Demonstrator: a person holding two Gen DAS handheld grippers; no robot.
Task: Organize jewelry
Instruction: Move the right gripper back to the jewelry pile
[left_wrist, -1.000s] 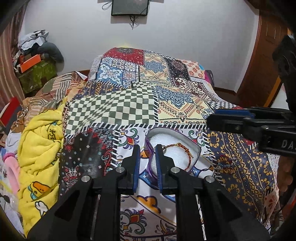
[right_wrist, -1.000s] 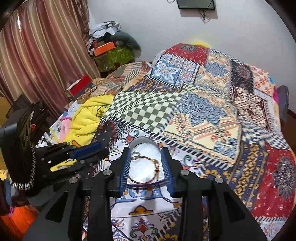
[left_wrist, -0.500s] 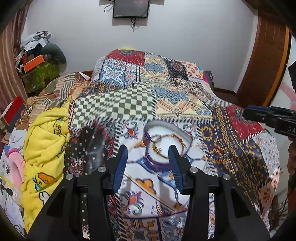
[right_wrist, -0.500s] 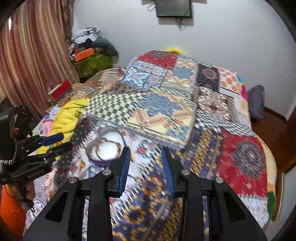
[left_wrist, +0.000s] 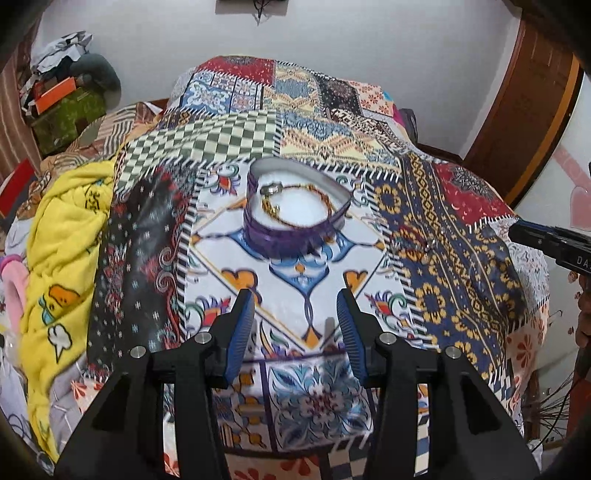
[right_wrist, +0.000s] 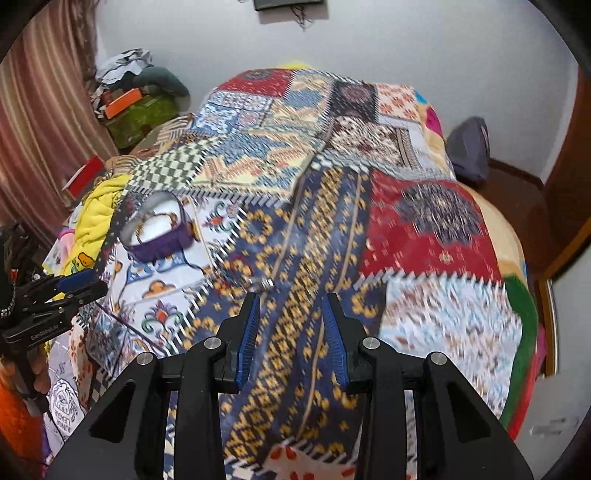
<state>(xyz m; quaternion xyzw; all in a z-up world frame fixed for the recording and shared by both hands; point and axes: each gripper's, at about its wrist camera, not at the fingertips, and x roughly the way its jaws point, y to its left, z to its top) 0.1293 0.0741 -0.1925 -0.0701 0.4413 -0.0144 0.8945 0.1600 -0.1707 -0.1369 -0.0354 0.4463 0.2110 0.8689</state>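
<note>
A purple heart-shaped box (left_wrist: 295, 225) with a white lining sat open on the patchwork bedspread (left_wrist: 436, 258), and a beaded red-and-gold bracelet (left_wrist: 299, 205) with a small metal clasp lay curled inside it. A second small piece with a metal clasp (right_wrist: 266, 283) lay on the blue-and-gold patch of the spread, apart from the box and to its right; blur hid what kind of piece it was. The left gripper (left_wrist: 295, 325) hovered above the spread, nearer the camera than the box, its jaws spread wide with nothing between them. The right gripper (right_wrist: 290, 326) hung over the blue-and-gold patch just short of the small piece, its jaws likewise parted and empty. A yellow blanket (left_wrist: 62, 236) was bunched at the left edge of the bed, and striped curtains (right_wrist: 48, 122) hung beyond it.
</note>
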